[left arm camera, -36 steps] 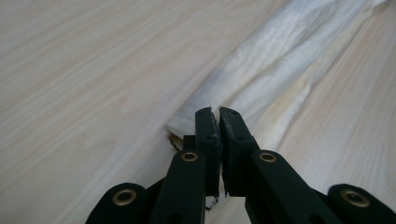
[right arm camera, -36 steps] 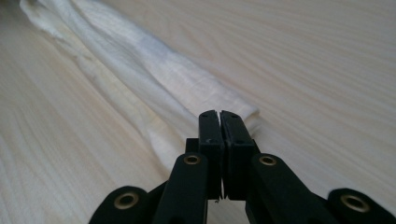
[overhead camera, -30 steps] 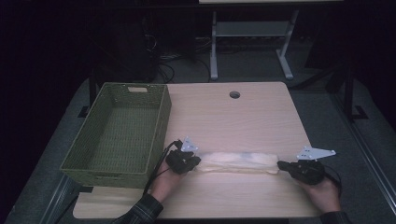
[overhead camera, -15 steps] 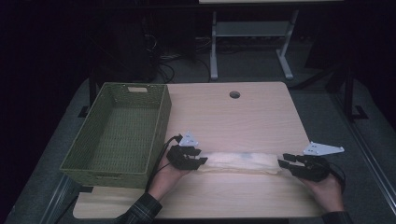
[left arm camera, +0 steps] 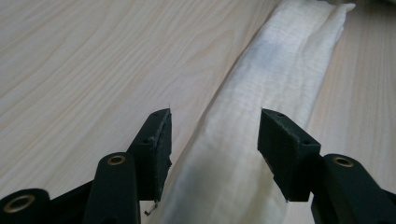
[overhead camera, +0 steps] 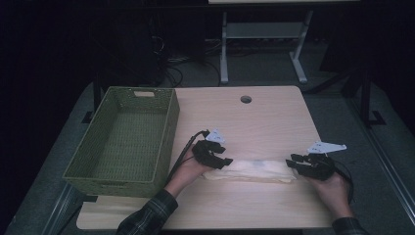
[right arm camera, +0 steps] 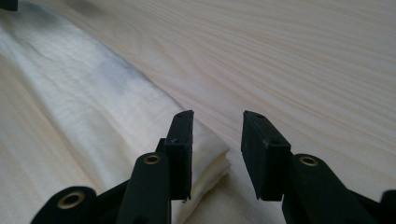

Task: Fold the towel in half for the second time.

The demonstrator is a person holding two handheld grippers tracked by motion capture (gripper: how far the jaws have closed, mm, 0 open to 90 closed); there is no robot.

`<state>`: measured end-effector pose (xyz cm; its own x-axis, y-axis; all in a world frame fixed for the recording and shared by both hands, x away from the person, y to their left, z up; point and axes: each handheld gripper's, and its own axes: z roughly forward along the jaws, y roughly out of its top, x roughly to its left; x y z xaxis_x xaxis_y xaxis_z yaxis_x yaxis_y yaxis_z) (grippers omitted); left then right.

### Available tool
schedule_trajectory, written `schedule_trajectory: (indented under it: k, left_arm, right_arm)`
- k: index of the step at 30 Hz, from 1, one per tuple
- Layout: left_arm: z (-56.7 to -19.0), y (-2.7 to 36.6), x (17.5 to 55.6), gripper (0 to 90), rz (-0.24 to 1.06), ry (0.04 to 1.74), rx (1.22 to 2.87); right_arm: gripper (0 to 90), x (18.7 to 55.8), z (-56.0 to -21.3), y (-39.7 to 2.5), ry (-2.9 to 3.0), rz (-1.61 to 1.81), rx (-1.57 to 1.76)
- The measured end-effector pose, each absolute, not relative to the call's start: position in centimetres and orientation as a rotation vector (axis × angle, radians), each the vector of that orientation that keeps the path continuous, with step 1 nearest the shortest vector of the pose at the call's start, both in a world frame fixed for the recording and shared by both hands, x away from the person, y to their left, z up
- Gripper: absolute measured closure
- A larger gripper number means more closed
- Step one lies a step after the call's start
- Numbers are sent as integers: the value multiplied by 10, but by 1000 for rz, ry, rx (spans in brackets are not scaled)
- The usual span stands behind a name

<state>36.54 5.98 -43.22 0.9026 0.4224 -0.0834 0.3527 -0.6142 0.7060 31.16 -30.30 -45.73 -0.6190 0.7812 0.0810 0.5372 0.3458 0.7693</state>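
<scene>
A long folded white cloth [overhead camera: 249,170] lies across the near part of the wooden table [overhead camera: 254,122]. My left gripper [overhead camera: 224,161] is at its left end, open. In the left gripper view the cloth [left arm camera: 280,70] runs away between the spread jaws of the left gripper [left arm camera: 215,114]. My right gripper [overhead camera: 293,164] is at the cloth's right end, also open. In the right gripper view the right gripper [right arm camera: 215,114] has one jaw beside the folded end of the cloth [right arm camera: 84,102], and bare table shows in the gap between the jaws.
A green woven basket [overhead camera: 166,127] stands empty on the table's left side, close to the left hand. A round cable hole [overhead camera: 245,99] sits near the far edge. Beyond the table are dark floor and a metal stand [overhead camera: 224,49].
The right gripper has shifted left and slightly away from the person, up to the cloth's right end. The left gripper has edged right onto the left end. The cloth has stayed in place.
</scene>
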Motion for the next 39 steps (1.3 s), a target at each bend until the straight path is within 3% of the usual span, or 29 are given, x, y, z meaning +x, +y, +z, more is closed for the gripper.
schedule_trajectory:
  k: [18,25,32,39]
  left_arm:
    - [-464,39,377,425,55,478,2380]
    - [-462,37,373,553,54,446,2400]
    - [-461,37,373,811,-35,420,2405]
    - [-457,37,371,843,-26,448,2405]
  right_arm:
    - [659,322,-477,-304,2376,1147,1256]
    - [761,321,-476,-303,2396,1158,1269]
    - [842,321,-476,-300,2409,1160,1242]
    - [857,319,-474,-298,2399,1130,1215]
